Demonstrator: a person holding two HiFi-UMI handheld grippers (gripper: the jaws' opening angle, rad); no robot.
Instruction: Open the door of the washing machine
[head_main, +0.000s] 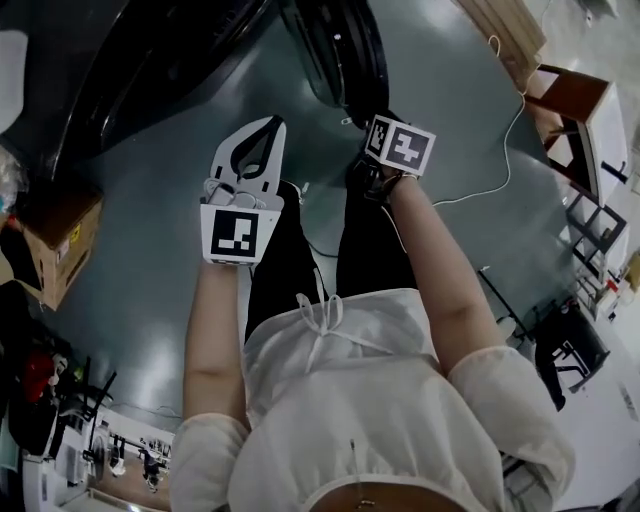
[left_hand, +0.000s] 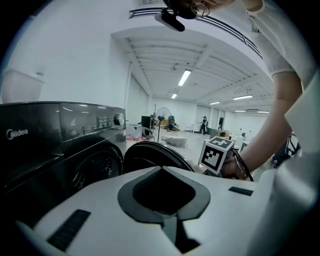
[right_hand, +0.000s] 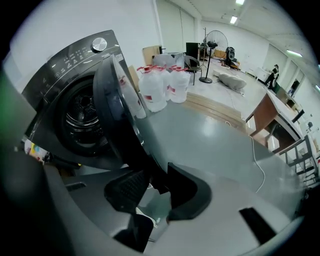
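- cardboard box (head_main: 58, 250), 1, on the floor at far left of the head view, well apart from both grippers
- washing machine (left_hand: 40, 145), 1, dark front-loader, left of the person; drum (right_hand: 85, 115) in plain view through the opening
- left gripper (head_main: 270, 126), jaws together with nothing in them, held over the floor near the machine front, touching nothing
- door (right_hand: 116, 112), 1, round and dark, already swung well out from the machine, standing edge-on between the two grippers and the drum
- right gripper (right_hand: 156, 176), jaws closed on the door's lower rim; the rim runs between the two pads, pointing steeply down
- grippers: 2, each with one marker cube
- person's legs directly below both grippers in the head view
- water jugs (right_hand: 157, 89), clear with red labels, about 4 (bunched, exact count unclear), on the floor just behind the open door, beside the machine
- white cable (head_main: 500, 165), 1, trailing over the floor right of the right gripper
- standing fan (right_hand: 214, 40), 1, far back in the room
- wooden table (head_main: 575, 100), 1, at the right edge, well apart from the door
- black metal frame (head_main: 575, 345), lower right, details too dark to make out
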